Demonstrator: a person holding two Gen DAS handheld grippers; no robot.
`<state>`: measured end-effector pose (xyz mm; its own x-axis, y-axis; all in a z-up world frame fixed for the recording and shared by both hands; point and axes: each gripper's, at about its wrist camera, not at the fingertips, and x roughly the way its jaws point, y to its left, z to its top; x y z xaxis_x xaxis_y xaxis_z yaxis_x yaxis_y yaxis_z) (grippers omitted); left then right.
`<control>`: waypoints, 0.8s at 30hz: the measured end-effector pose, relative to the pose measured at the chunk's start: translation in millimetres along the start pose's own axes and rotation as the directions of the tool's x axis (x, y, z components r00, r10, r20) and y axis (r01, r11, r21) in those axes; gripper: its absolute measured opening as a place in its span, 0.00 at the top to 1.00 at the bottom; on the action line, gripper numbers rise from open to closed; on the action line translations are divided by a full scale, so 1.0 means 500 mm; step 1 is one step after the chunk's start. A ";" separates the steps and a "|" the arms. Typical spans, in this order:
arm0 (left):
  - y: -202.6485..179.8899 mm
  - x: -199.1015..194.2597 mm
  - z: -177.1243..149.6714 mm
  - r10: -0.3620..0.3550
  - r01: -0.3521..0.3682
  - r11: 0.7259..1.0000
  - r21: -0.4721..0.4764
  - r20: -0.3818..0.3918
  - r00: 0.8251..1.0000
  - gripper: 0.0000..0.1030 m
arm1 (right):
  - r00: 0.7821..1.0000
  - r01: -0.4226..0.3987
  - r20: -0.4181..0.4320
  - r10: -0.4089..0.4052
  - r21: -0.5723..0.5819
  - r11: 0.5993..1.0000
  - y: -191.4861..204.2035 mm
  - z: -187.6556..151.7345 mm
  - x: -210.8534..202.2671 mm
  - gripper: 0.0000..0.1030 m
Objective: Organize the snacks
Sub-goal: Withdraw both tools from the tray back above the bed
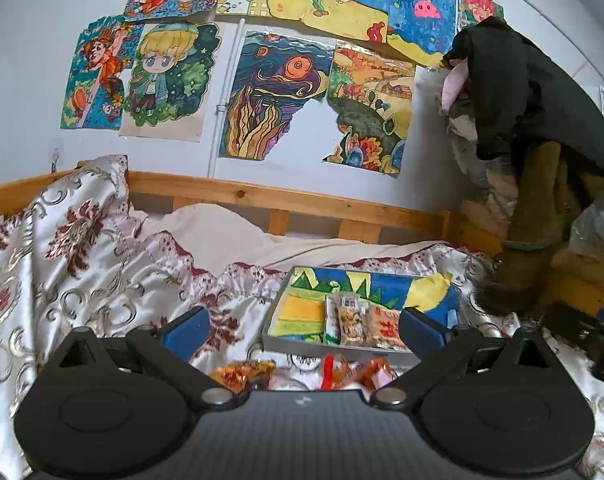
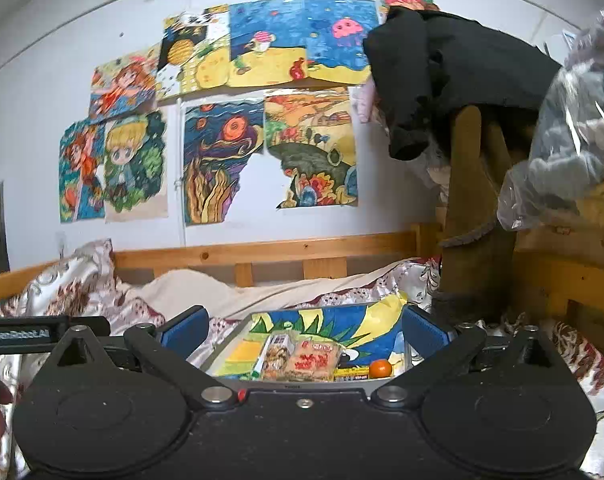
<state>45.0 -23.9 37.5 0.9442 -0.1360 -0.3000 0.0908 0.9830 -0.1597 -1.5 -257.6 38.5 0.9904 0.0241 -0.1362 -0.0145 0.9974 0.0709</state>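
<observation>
A white wall [image 1: 29,60] hung with coloured drawings [image 1: 277,92] is seen above a wooden bed rail [image 1: 237,194]. The bed is covered by a silvery bedspread with a dark red floral pattern [image 1: 81,248]. At the right, dark clothing [image 1: 514,80] is draped over a brown post.

On the bedspread a shallow grey tray [image 2: 237,334], lined with a painted sheet, is set. Inside it, clear-wrapped snack packets [image 2: 297,360] are laid side by side, with a small orange fruit [image 2: 380,369] just beside them to the right. Orange and red wrapped snacks [image 1: 241,372] are left on the bedspread in front of the tray.

The left gripper [image 1: 302,328] is held with its jaws spread wide and nothing between them. The right gripper [image 2: 304,330] is likewise spread wide and empty, raised above the tray's near edge.
</observation>
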 end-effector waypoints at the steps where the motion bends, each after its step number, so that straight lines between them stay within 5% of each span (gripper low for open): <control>1: 0.004 -0.012 -0.004 0.004 -0.004 1.000 -0.004 0.001 1.000 0.01 | 1.000 0.000 -0.002 0.000 -0.009 1.000 0.006 -0.001 -0.008 0.01; 6: 0.029 -0.054 -0.028 0.024 -0.024 1.000 -0.006 -0.029 0.999 0.01 | 0.999 -0.007 -0.037 0.006 -0.029 1.000 0.039 -0.017 -0.039 0.01; 11: 0.079 -0.064 -0.057 0.026 -0.046 0.990 -0.134 -0.149 0.988 0.01 | 0.996 -0.015 -0.085 0.011 -0.053 0.998 0.074 -0.041 -0.056 0.01; 24: 0.100 -0.065 -0.094 0.123 -0.145 0.988 -0.057 -0.280 0.952 0.01 | 0.966 -0.056 -0.255 0.037 -0.065 0.996 0.120 -0.096 -0.046 0.01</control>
<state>3.8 24.0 -4.8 0.8215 -0.0430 -0.5687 -0.0647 0.9837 -0.1677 -31.5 -194.8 -1.4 0.9213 0.0780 -0.3808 -0.0785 0.9968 0.0143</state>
